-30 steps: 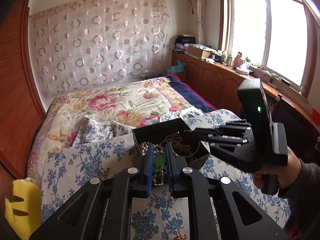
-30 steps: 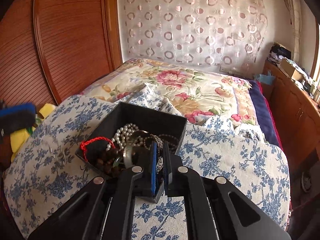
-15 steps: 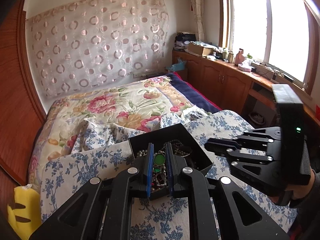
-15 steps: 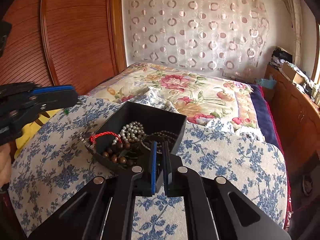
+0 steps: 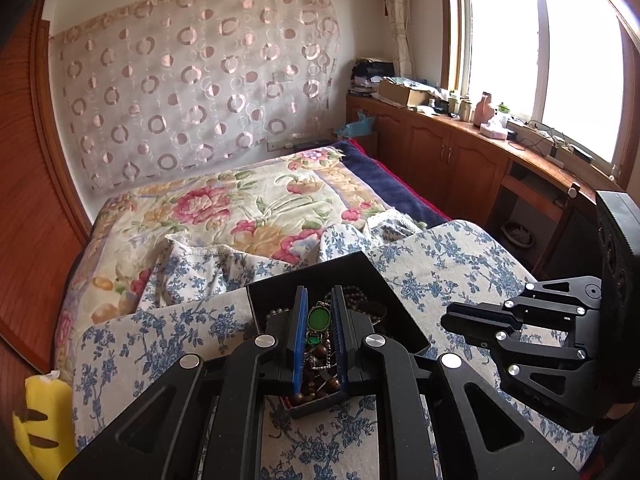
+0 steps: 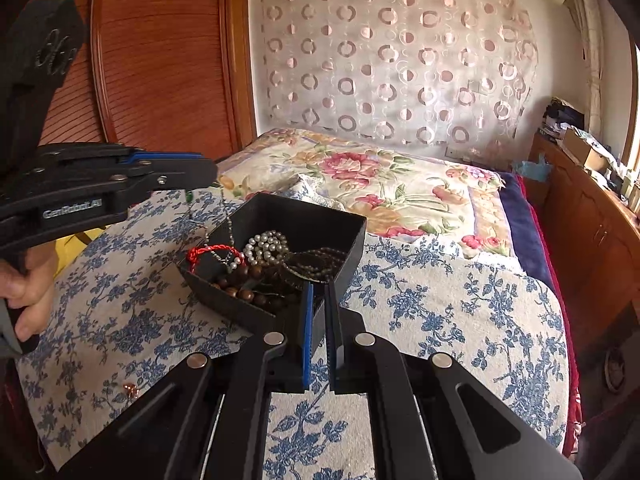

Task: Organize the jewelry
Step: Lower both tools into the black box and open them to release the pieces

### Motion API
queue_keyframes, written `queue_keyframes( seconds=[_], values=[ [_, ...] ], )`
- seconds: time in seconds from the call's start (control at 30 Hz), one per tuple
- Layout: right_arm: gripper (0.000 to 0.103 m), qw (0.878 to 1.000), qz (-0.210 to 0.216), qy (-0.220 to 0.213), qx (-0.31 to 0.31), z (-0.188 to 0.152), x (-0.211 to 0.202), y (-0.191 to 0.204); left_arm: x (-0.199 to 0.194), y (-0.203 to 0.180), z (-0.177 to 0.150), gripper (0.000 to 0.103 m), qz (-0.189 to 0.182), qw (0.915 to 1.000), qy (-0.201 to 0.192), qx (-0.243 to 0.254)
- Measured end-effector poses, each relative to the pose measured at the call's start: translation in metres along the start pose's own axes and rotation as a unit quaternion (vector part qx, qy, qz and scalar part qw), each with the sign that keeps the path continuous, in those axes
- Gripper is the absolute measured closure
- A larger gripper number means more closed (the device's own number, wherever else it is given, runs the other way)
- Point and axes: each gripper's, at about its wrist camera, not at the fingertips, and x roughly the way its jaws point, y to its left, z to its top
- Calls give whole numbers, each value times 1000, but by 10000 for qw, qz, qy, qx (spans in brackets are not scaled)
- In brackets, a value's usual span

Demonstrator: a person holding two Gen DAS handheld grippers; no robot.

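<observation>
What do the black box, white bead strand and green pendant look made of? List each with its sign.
Black box: matte rigid plastic or card; dull, no glare.
White bead strand: pearl or imitation; glossy round off-white beads.
Green pendant: translucent glass or stone, metal-rimmed, on a metal-looking chain; it glows in the light.

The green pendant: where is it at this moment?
In the left wrist view the green pendant sits between the left claw fingers, above the black jewelry box, its chain trailing down into the box.
</observation>
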Motion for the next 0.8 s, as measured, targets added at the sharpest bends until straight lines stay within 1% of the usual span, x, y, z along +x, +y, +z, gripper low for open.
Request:
queue_keyframes(
  seconds=[0.27,0.3,0.37,0.4,0.43,0.5,0.57,0.63,0.8],
  values=[
    [96,10000,0,25,13,-4,-2,-2,7,-5,0,92,3,10000,67,58],
    [96,10000,3,40,8,-5,-3,-2,7,-5,-1,90,3,10000,73,59],
    [96,10000,-6,60,1,-7,-3,-2,8,-5,-3,79,1,10000,76,59],
    [96,10000,-1,72,-1,-8,-3,-1,7,-5,-4,69,3,10000,66,61],
    [96,10000,3,77,-4,-10,-3,-1,7,-4,-5,67,3,10000,61,66],
    [96,10000,10,85,-16,-12,-4,-1,6,-4,-8,67,7,9999,89,78],
    [96,10000,39,87,-22,-13,-5,1,3,-4,-13,63,6,9999,97,73],
    [96,9999,82,82,-34,-16,-8,3,-1,-2,-20,56,-21,9999,88,62],
    [96,9997,197,125,-79,-27,-12,11,-6,0,-40,54,-19,9997,197,108]
  ],
)
